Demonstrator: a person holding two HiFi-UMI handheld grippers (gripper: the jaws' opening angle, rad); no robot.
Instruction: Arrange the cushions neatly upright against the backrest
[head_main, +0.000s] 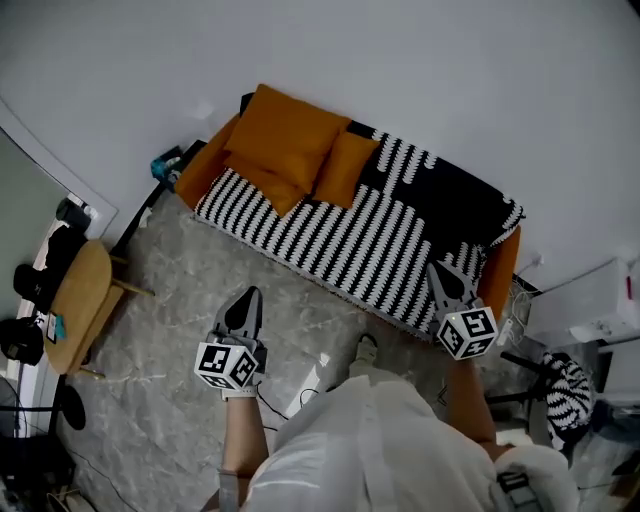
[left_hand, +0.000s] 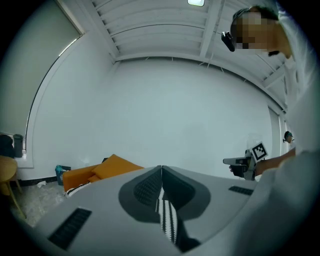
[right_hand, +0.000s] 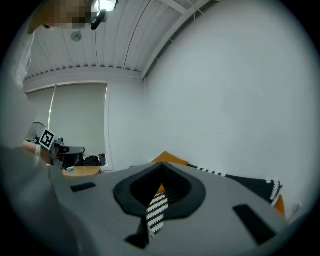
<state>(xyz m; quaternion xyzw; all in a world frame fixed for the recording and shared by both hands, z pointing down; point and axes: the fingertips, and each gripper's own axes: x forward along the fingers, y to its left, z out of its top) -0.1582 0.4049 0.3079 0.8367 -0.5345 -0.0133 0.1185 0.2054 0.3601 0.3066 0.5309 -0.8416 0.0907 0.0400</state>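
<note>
Both shut, empty, left gripper (head_main: 248, 300) and right gripper (head_main: 441, 270) face the sofa (head_main: 380, 240), cushions (head_main: 285, 135) piled at its left.

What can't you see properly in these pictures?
- Head view: the big orange cushion covers part of the lower cushion.
- Head view: the striped throw hides the seat of the sofa.
- Left gripper view: the left gripper blocks most of the sofa.

White walls (head_main: 400, 60), grey marble floor (head_main: 170, 300), round wooden table (head_main: 85, 305).
</note>
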